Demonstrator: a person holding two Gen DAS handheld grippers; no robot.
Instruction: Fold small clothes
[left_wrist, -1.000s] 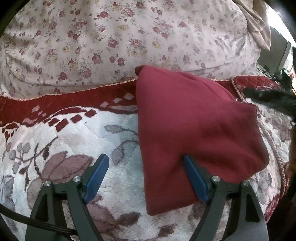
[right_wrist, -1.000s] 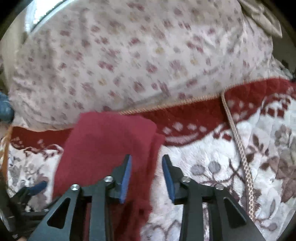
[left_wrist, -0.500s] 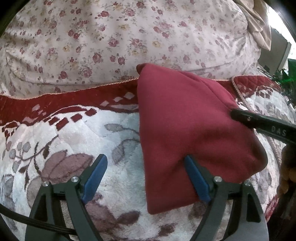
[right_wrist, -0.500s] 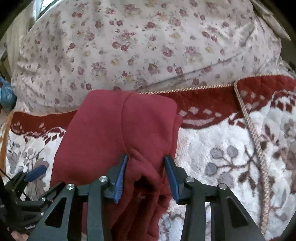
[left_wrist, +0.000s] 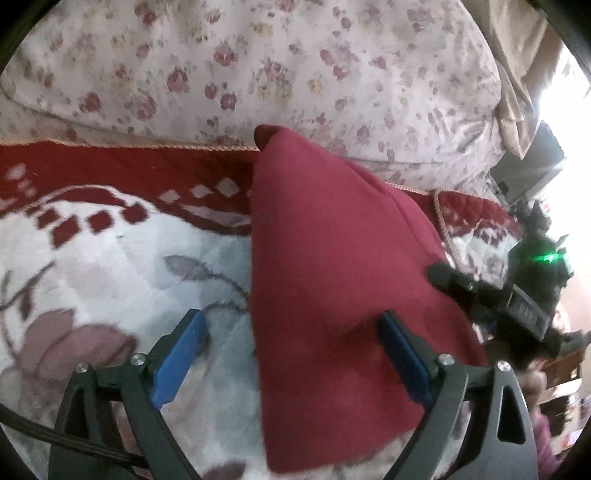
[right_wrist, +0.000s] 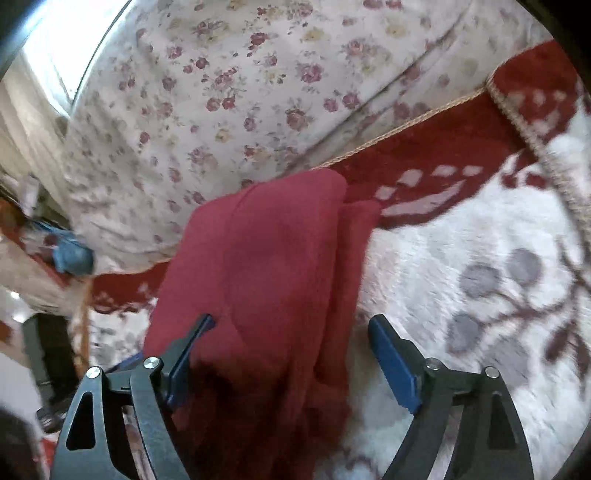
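Observation:
A dark red garment (left_wrist: 332, 266) lies folded on the white floral blanket (left_wrist: 110, 266), its far end against the flowered pillow. My left gripper (left_wrist: 291, 354) is open, its jaws astride the garment's left edge. The right gripper's body (left_wrist: 517, 295) shows at the garment's right side. In the right wrist view the same garment (right_wrist: 266, 266) lies between the jaws of my right gripper (right_wrist: 291, 362), which is open wide and holds nothing; the left fingertip (right_wrist: 192, 347) rests on the cloth.
A large flowered pillow (left_wrist: 258, 66) lies behind the garment. The blanket has a dark red border (right_wrist: 443, 140) with a braided cord (right_wrist: 546, 147). A blue cloth (right_wrist: 70, 254) sits at the far left of the right wrist view.
My right gripper has opened from nearly shut around a bunch of the garment to wide open, and tilted. The left gripper stayed open and shifted slightly.

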